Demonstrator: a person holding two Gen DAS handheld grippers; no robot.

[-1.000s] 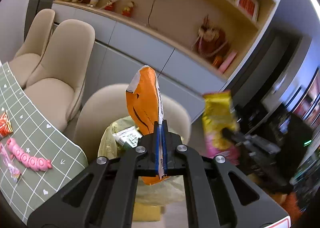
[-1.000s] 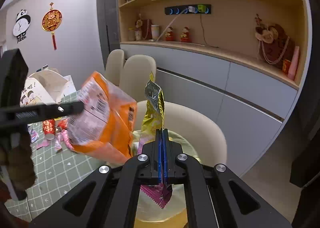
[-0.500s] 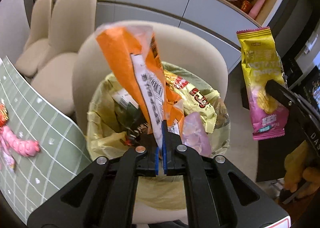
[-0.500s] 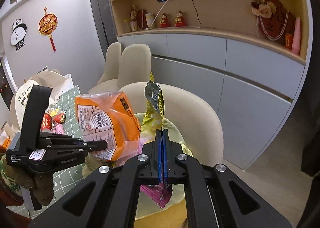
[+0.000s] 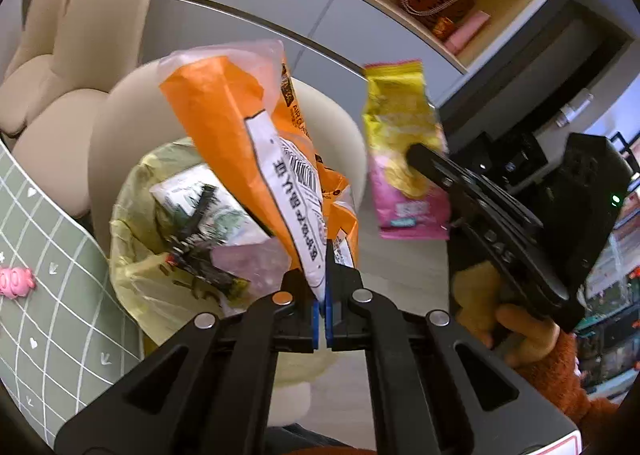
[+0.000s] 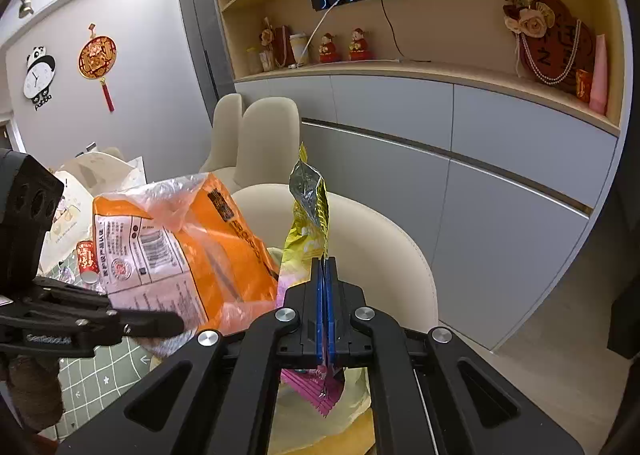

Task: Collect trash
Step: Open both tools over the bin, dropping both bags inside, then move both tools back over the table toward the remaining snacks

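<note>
**Two wrappers held over the bin**

The left claw (image 5: 322, 295) is clenched on the bottom edge of an orange bag (image 5: 256, 143), which stands up tilted above a bin (image 5: 132, 255) lined in yellow plastic. The right claw (image 6: 327, 295) is clenched on a yellow and pink packet (image 6: 308, 223), held upright beside the orange bag.

Only the left view looks down into the bin: it already holds a white wrapper (image 5: 200, 207) and a pale pink one (image 5: 252, 259), and it stands by a cream chair (image 5: 120, 115). That view also shows the packet's printed face and the hand (image 5: 516, 319) on the right claw's grip, with letters that look like "DAS" on the claw's arm. Only the right view shows the packet's silver inside, a red can (image 6: 86, 257) on the green checked tabletop (image 6: 100, 379), and a panda clock (image 6: 38, 77) on the wall.

The orange bag carries a barcode and a white label of print too small and blurred to read.
</note>
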